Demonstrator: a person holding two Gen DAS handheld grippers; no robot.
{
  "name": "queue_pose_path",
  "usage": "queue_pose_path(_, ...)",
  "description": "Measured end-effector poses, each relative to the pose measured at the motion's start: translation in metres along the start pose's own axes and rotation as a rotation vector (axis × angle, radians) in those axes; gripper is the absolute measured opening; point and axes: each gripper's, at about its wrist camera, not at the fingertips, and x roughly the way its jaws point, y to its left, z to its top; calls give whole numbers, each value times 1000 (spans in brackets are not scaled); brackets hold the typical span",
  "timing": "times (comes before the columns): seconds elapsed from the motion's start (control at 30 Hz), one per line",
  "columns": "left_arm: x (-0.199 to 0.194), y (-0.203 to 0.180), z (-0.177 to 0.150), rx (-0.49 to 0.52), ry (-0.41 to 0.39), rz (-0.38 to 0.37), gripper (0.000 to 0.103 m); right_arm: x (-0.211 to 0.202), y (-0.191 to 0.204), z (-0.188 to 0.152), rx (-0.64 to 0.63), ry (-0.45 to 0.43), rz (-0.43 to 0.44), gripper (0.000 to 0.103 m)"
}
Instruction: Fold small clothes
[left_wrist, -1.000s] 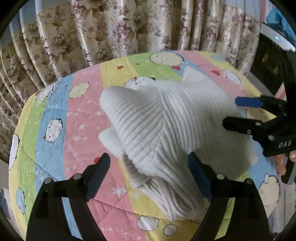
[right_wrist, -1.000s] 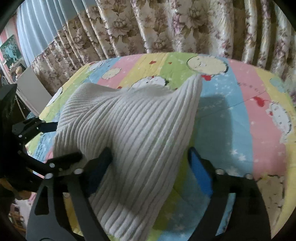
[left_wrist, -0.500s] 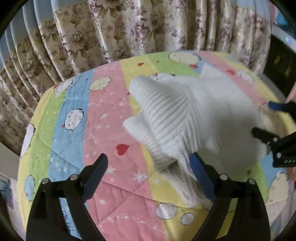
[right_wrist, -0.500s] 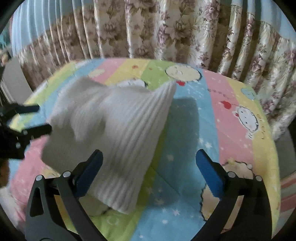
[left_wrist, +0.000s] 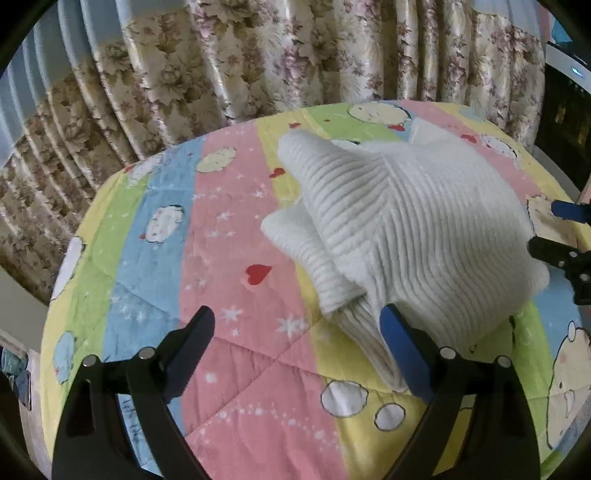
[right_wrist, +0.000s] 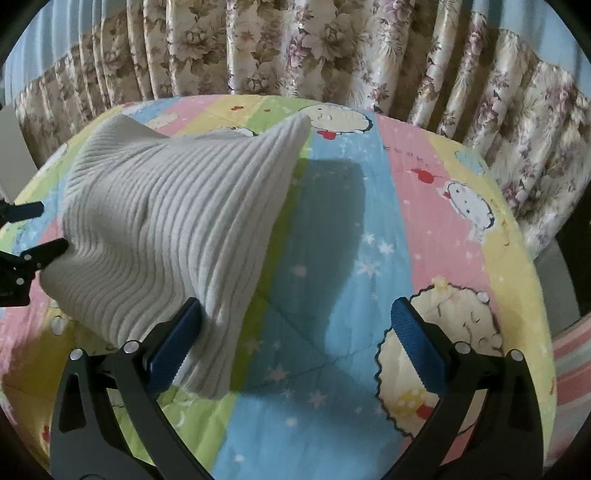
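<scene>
A white ribbed knit garment (left_wrist: 399, 236) lies folded in a heap on the colourful cartoon quilt (left_wrist: 229, 258). It also shows in the right wrist view (right_wrist: 166, 229). My left gripper (left_wrist: 295, 343) is open and empty, to the left of the garment's near edge; its right finger touches the fabric. My right gripper (right_wrist: 295, 332) is open and empty, to the right of the garment; its left finger rests against the near corner. Each gripper shows at the edge of the other's view, the right one (left_wrist: 561, 236) and the left one (right_wrist: 26, 236).
The quilt (right_wrist: 369, 258) covers a table whose edges drop off on all sides. Flowered curtains (left_wrist: 258, 55) hang close behind it. A dark piece of furniture (left_wrist: 565, 118) stands at the far right.
Both grippers have let go of the garment and pulled apart sideways, the left one to the left and the right one to the right. The garment has settled onto the quilt.
</scene>
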Motion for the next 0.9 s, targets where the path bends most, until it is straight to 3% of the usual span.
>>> queue_pose_path(0.13,-30,7,4,-52,-33,38,100,-30,2,3,58,-70,75,100)
queue_pose_path(0.3,-82,22,9,-148,-116,88,101,-67,11,12,82,-136,101,100)
queue_pose_path(0.5,-119,24,-9,-226,-132,65,101,-119,34,16,107,-233,95,100)
queue_pose_path(0.63,-130,15,-29,-231,-119,91,101,-133,52,4,105,-257,60,100)
queue_pose_path(0.73,-139,7,-45,-217,-133,116,101,-132,65,-7,98,-225,42,100)
queue_pose_path(0.9,-150,-3,-63,-205,-116,80,101,-131,78,-28,119,-213,55,100)
